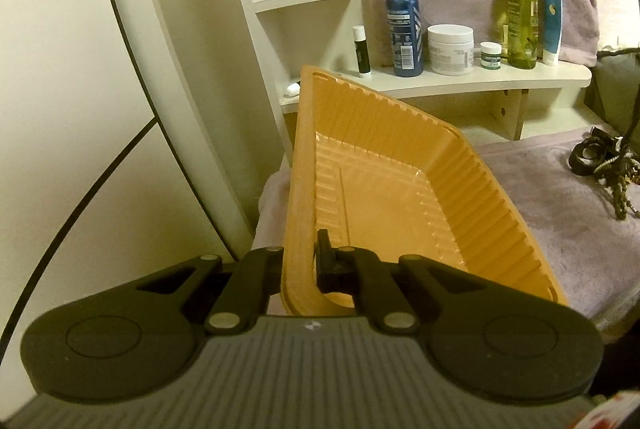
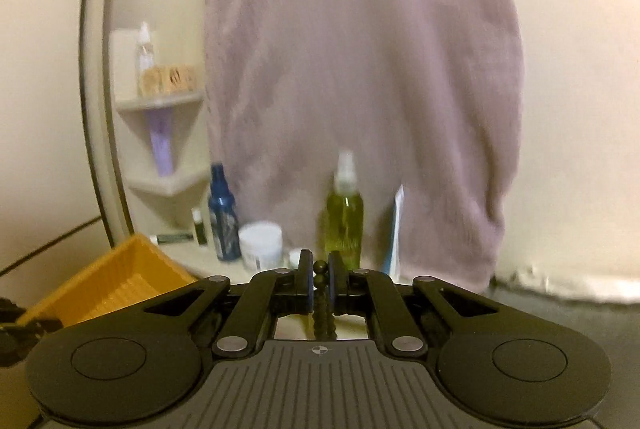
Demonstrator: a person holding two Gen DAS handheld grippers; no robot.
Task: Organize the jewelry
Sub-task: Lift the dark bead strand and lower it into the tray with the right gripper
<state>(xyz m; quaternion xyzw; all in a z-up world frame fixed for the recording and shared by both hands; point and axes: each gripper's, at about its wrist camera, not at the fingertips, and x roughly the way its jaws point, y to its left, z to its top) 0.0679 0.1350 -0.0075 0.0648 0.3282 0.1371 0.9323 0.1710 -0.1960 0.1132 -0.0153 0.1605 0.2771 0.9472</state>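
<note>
An orange ribbed plastic tray (image 1: 384, 189) is tilted up off the towel-covered surface. My left gripper (image 1: 308, 261) is shut on the tray's near rim and holds it. A dark pile of beaded jewelry (image 1: 604, 161) lies on the towel at the right. My right gripper (image 2: 320, 273) is shut on a dark beaded strand (image 2: 322, 309) that hangs down between the fingers, lifted in front of the shelf. The tray also shows in the right wrist view (image 2: 116, 285) at the lower left.
A white shelf (image 1: 460, 81) holds a blue spray bottle (image 1: 404, 25), a white jar (image 1: 450, 49), a green bottle (image 1: 520, 17) and a lip balm (image 1: 362, 49). A mauve towel (image 2: 360, 89) hangs behind. A white wall with a black cable is at the left.
</note>
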